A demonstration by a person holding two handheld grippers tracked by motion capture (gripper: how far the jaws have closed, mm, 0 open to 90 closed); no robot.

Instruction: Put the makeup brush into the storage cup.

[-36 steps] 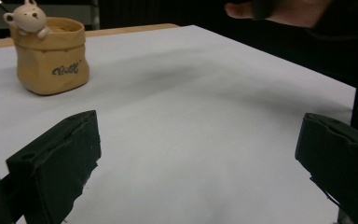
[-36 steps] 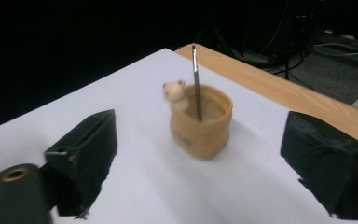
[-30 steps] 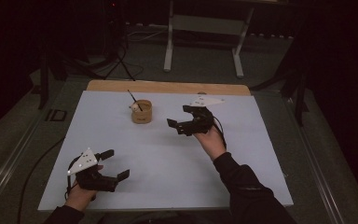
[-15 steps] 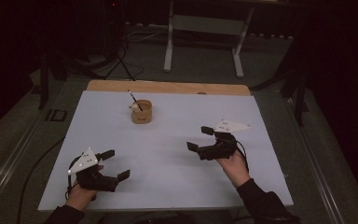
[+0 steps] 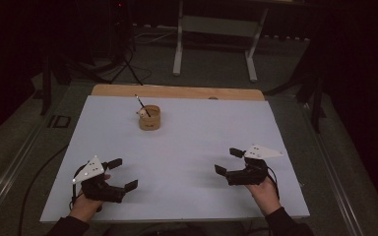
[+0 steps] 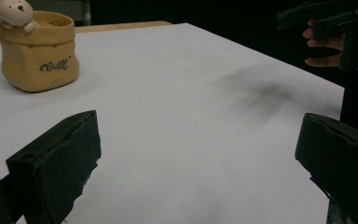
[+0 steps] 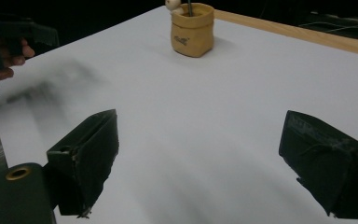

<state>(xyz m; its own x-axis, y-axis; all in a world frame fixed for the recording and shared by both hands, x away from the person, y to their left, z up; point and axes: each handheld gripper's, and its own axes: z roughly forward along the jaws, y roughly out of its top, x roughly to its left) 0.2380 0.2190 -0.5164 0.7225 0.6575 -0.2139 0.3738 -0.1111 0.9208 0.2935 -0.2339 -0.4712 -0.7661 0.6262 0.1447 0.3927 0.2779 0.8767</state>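
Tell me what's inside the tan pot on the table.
A thin dark stick leans out of the tan pot, and a small white bear figure perches on its rim. The pot's wall hides anything lower down.

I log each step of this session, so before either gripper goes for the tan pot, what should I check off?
1. Left gripper open and holding nothing: ok.
2. Right gripper open and holding nothing: ok.
3. Tan pot upright on the white table: ok.
4. Bare table between both grippers and the pot: ok.
5. Dark stick leaning inside the pot: ok; how firmly it sits, cannot tell.
6. Small bear figure on the pot's rim, fixed or loose: cannot tell.
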